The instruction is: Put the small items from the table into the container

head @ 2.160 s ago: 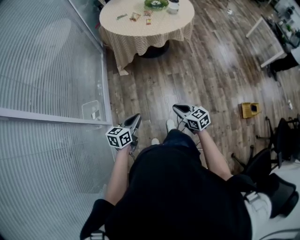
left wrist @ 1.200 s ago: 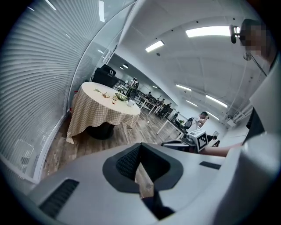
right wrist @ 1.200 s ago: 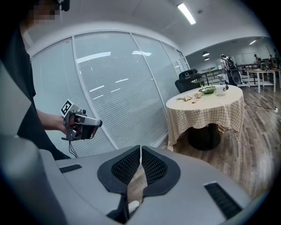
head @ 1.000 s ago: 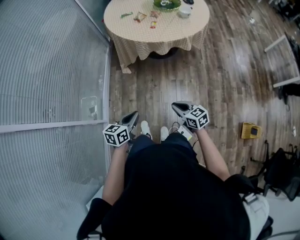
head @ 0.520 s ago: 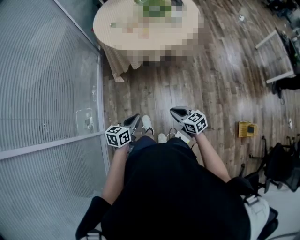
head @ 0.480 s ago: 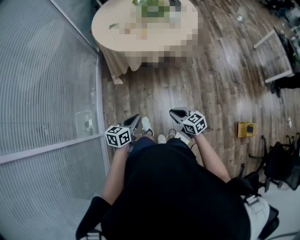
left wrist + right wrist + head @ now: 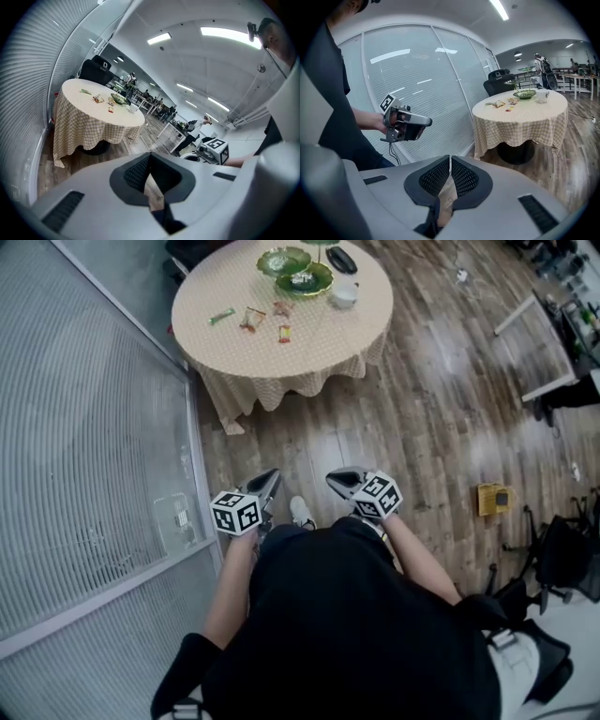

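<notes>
Noted along the left edge a ribbed frosted-glass partition (image 7: 94,427) in a white frame. Found at upper centre a round table under a beige checked cloth (image 7: 319,345).

Logged on its left half the small items, lying apart from one another:
- a green wrapped strip (image 7: 222,316)
- a small brownish packet (image 7: 250,319)
- a reddish packet (image 7: 281,307)
- a red-and-yellow packet (image 7: 284,333)

Recorded just beyond them, toward the far edge, two green leaf-shaped glass dishes (image 7: 323,277), touching or overlapping. Seen in the nearer dish something small; cannot tell what. Recorded to their right a white cup (image 7: 343,294) and a dark oval object (image 7: 339,259).

Found lower down, before the person's dark top (image 7: 347,634), the left gripper (image 7: 272,475), closed fully with nothing gripped. Found just to its right the right gripper (image 7: 333,477), pads meeting, likewise empty. Judged both aimed toward the table, well short of it and apart from every item.

Seen between them one white shoe (image 7: 302,512) on the dark wooden plank floor (image 7: 422,399). Noted at far right on that floor a small yellow box (image 7: 494,498).
</notes>
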`<state>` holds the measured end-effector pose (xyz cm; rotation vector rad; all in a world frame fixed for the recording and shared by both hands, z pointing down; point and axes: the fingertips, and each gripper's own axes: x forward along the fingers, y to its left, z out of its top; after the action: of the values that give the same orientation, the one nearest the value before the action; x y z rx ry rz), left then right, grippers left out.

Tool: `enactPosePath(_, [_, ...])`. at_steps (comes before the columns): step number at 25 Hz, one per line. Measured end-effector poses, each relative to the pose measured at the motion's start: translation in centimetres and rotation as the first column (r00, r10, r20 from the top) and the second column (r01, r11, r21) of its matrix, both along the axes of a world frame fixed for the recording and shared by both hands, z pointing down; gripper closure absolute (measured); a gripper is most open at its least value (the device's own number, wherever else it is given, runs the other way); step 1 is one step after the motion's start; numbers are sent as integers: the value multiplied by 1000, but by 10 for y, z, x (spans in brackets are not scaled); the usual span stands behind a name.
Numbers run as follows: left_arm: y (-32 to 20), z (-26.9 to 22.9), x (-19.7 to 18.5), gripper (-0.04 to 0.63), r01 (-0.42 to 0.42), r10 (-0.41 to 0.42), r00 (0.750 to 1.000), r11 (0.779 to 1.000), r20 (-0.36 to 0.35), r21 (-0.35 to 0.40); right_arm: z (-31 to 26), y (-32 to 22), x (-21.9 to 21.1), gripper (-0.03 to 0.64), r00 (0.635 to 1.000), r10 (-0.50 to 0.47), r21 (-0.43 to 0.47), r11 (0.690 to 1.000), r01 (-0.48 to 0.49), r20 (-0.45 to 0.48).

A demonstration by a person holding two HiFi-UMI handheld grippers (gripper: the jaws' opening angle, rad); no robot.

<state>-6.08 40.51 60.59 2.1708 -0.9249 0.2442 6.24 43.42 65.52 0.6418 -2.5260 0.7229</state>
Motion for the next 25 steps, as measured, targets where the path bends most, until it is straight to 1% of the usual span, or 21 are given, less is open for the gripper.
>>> enactPosePath(4, [-25,11,-18,592,-26,27,1000,1000,14,-14,0,-22,-17,583,1000,26,5,1000,-26,-3])
enactPosePath(8, [-48,10,-25,592,-39,39,999,999,13,4,1,-39,-22,583,999,45,1,999,-45,-9])
enactPosePath(11, [-56,9,-30,592,-26,26,1000,1000,-6,4,3,-50,-23,583,998,52,-8,999,-53,-19])
enactPosePath(13, [-60,13,-35,593,-15,15,1000,1000,-12,-5,1,-63,-26,583,998,54,3,999,-54,-24])
enactPosePath(19, [-71,22,-43,592,6,-6,1000,999,-6,-32,-2,-96,-25,583,998,54,17,998,-53,-27])
enactPosePath(25, [-103,24,-40,592,43,-43,999,998,-2,-37,4,-135,-13,583,999,50,7,999,-49,-22])
